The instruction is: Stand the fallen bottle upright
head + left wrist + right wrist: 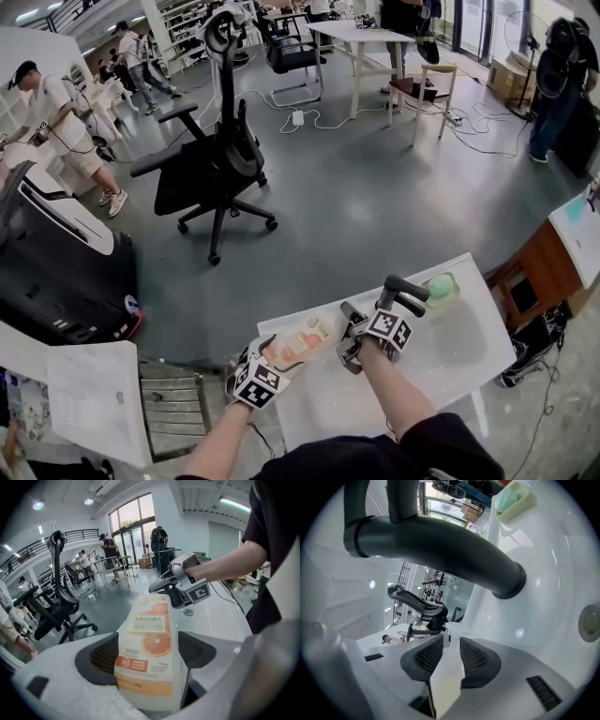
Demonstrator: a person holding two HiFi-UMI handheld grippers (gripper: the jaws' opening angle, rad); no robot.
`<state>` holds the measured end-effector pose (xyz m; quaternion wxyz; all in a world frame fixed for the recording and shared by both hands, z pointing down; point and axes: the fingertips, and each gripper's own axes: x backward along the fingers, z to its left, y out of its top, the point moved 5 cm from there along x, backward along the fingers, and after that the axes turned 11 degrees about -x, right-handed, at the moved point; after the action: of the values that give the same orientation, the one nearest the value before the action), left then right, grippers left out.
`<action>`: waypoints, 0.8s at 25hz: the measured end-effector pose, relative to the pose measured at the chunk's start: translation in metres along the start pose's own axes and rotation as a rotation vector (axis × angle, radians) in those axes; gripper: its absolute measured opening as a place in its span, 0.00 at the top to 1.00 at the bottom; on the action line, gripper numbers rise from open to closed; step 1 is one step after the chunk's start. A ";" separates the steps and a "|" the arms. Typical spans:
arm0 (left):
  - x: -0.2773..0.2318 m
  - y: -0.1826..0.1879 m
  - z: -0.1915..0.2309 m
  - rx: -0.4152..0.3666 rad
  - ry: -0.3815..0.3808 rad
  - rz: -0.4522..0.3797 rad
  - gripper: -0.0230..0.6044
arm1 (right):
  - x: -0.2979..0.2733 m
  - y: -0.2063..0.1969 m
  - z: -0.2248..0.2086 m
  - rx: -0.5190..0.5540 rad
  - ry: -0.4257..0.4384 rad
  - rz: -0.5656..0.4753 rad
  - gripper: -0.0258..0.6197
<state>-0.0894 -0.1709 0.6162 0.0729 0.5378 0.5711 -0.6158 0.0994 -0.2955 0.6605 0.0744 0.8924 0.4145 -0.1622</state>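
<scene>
The bottle [302, 344], pale with an orange-fruit label, lies tilted along the left end of the white sink counter [441, 375]. My left gripper [267, 356] is shut on its lower body; in the left gripper view the bottle [151, 634] fills the gap between both dark pads [105, 656]. My right gripper [347, 337] is at the bottle's top end, under the black faucet [405, 289]. In the right gripper view its jaws [451, 641] stand narrow with the bottle's white top [449, 667] filling the gap between them. The right gripper [180, 592] also shows at the bottle's far end.
The black faucet spout [440, 541] arches close over the right gripper. A green soap dish [441, 287] sits at the basin's far edge, and a drain [590, 623] lies in the basin. A black office chair [220, 164] stands beyond the counter, a wooden cabinet [536, 270] to the right.
</scene>
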 end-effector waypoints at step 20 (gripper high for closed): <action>0.005 0.023 0.000 -0.012 0.009 -0.146 0.34 | 0.060 0.007 0.083 0.287 0.091 -0.107 0.80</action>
<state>-0.0749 -0.1757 0.5976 0.0283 0.4971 0.6127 -0.6137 0.1220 -0.2799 0.5618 -0.0815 0.8770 0.4368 -0.1830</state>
